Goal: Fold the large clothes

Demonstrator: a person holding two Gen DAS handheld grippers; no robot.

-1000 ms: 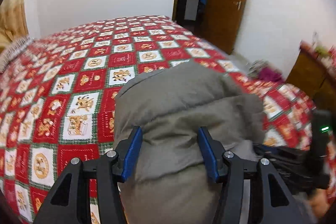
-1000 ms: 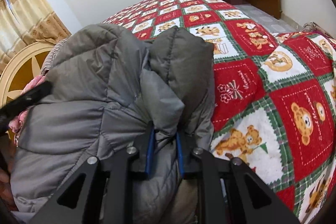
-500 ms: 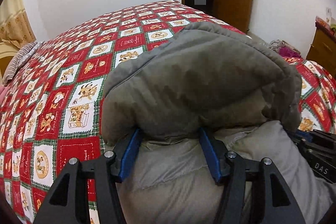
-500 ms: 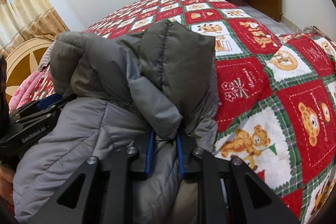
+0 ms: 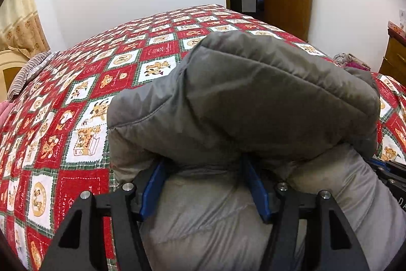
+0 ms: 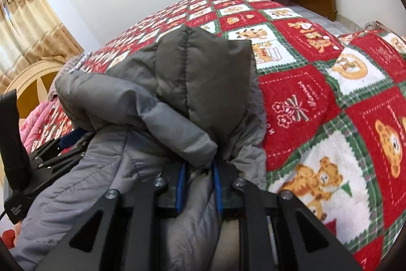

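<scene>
A grey padded jacket point(image 5: 253, 103) lies bunched on a bed under a red-and-green bear-print quilt point(image 5: 76, 98), its upper part doubled over toward the cameras. At left, the left gripper point(image 5: 205, 184) stands spread with the thick fold lying between its blue fingers point(image 5: 152, 184); its jaws have just been opening, and whether the pads press the fabric cannot be told, since the folded bulk hangs over the tips. At right, the right gripper point(image 6: 199, 184) is nearly pressed together, pinching a roll of jacket fabric at the fold's edge — its own tips hidden under the cloth.

The likely trouble from here: the padding is springy, so once one side is let go the fold may spring back open, and a one-sided hold may drag the bundle askew or off the near edge of the bed.

Against the frames a second ago, the folded part fills far more of the left view and sits lower and closer, while the right pinch looks unchanged.
</scene>
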